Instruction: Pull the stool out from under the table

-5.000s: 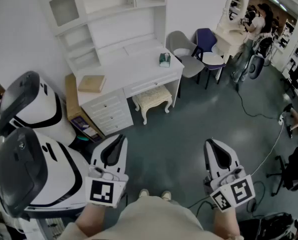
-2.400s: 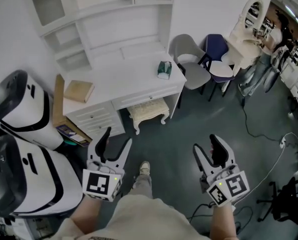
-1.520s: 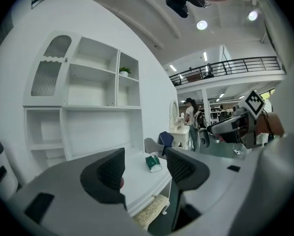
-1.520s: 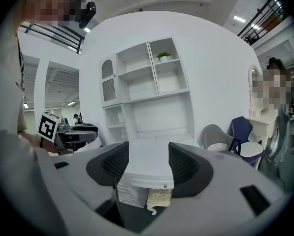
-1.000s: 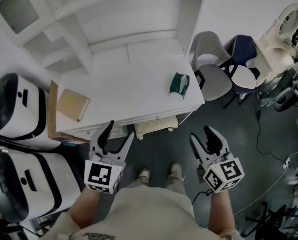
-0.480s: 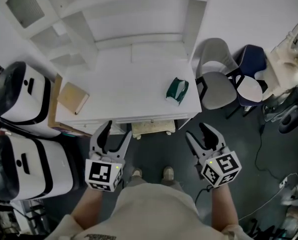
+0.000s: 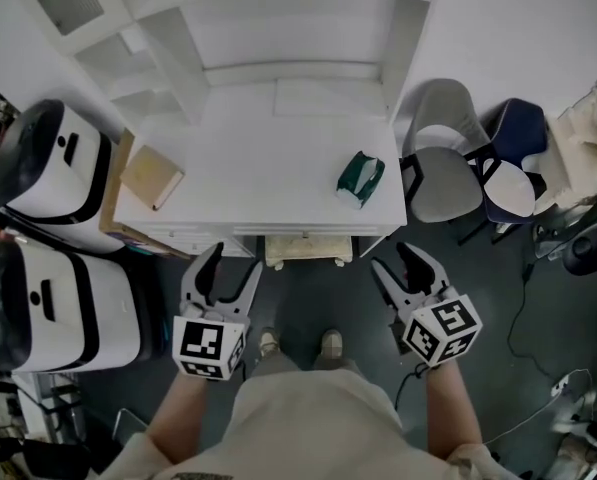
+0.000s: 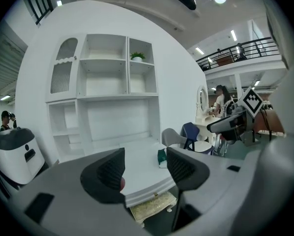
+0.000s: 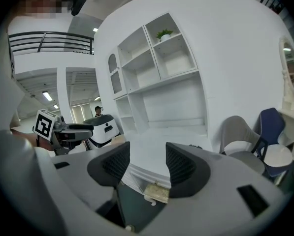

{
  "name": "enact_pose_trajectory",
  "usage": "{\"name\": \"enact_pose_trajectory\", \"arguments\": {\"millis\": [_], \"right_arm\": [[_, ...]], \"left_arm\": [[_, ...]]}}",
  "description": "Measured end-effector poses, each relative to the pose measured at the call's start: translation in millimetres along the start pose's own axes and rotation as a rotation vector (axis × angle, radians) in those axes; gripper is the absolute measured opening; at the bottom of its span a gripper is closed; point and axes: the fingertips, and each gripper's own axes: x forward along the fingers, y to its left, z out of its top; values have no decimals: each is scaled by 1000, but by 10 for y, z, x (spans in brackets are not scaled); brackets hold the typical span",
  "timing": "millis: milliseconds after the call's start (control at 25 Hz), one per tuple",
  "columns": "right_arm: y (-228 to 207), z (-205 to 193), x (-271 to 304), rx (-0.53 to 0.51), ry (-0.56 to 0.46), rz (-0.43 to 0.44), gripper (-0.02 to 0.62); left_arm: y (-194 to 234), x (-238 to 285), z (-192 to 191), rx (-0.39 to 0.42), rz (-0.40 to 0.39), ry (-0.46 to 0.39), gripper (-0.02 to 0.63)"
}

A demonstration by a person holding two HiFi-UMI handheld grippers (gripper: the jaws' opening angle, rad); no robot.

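A cream cushioned stool (image 7: 308,249) stands tucked under the white table (image 7: 268,183); only its front edge shows in the head view. Both grippers hover in front of the table edge, apart from the stool. My left gripper (image 7: 230,268) is open with nothing between its pads, to the left of the stool. My right gripper (image 7: 400,265) is open and empty, to the stool's right. In the left gripper view the stool (image 8: 153,205) lies low between the jaws of the left gripper (image 8: 144,168). The right gripper view shows the stool (image 9: 156,192) below the right gripper (image 9: 143,166).
A green tissue box (image 7: 359,176) and a tan book (image 7: 151,177) lie on the table. Two large white machines (image 7: 48,228) stand at the left. A grey chair (image 7: 446,183) and a blue chair (image 7: 513,168) stand at the right. The person's feet (image 7: 298,343) are close to the table.
The person has walked up to the table, so it now fills the view and hides most of the stool. Both grippers have stayed open and empty.
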Motion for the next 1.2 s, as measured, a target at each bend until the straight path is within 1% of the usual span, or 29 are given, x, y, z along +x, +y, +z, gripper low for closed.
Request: {"name": "enact_pose_trajectory", "arguments": {"millis": [80,200,400,600,680,800,880,1080,1200], "right_arm": [[-53,-95,69,-11,26,-11,244],[-224,-276,176,-43,81,-53,244],[-364,-556,392,-17,130,-72,244],[-463,-849,642,11,147,-72,244],[-525,-944,766,6,146,-78,244],[-538,-1082,928,-7,142,-83,244],[-547,-1226,1037,-4,152,-80,244],[-581,-1641,1247,3,187,-88,244],[-641,-1842,1361,27,181,-97,244]], "left_arm": [[9,25,-109,-4,-7,23,264],[43,100,-303,-8,-9,55,264],[174,269,-705,-20,-14,119,264],[310,447,-1223,-82,-13,174,264],[349,563,-1416,-74,-15,186,264],[407,735,-1661,-23,-28,216,265],[433,851,-1802,-8,-38,226,265],[445,1093,-2225,-65,-51,245,265],[476,1239,-2520,-78,-46,257,265]]}}
